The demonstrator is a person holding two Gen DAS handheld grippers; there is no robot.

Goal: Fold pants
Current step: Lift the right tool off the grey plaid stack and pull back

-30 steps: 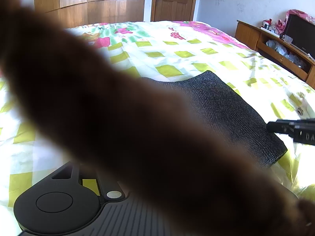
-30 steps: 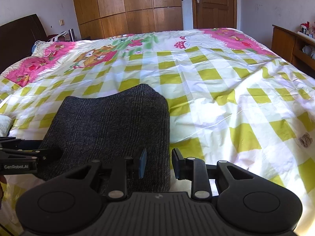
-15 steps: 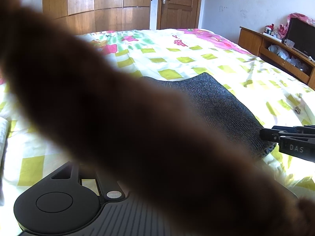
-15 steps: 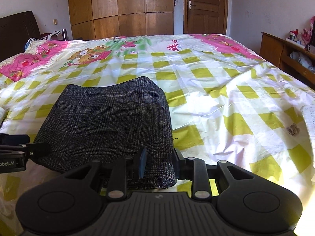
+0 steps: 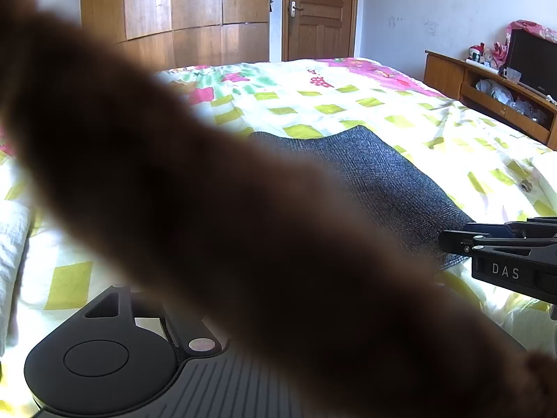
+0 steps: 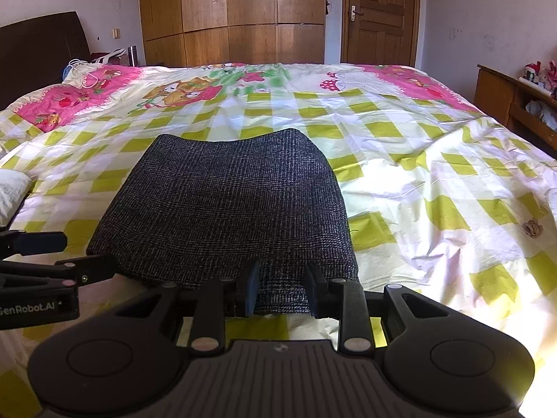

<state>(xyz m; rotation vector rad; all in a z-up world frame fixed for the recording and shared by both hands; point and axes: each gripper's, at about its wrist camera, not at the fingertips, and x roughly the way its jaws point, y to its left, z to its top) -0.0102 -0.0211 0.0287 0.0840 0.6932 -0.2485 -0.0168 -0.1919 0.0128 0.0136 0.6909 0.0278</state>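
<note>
Pants (image 6: 222, 205) were lying folded into a dark grey rectangle on the bed (image 6: 435, 174), on the yellow-and-white checked part of the cover, near edge closest to both grippers. Right gripper (image 6: 282, 291) sat just at that near edge with its fingers a little apart, and the cloth showed through the gap, but the pads weren't pressing on anything as far as I could see. Left gripper (image 6: 75, 254) came in from the left side of the right wrist view, tips just beside the near left corner of the pants, jaws opening and nothing caught between them. The left wrist view was mostly useless tbh, a big blurry brown thing (image 5: 209, 209) right up against the lens covered most of it, couldn't tell what it was. Past it you could see the pants and the right gripper poking in from the right. Wooden wardrobe (image 6: 229, 14) and a door (image 6: 379, 14) stood behind the bed
</note>
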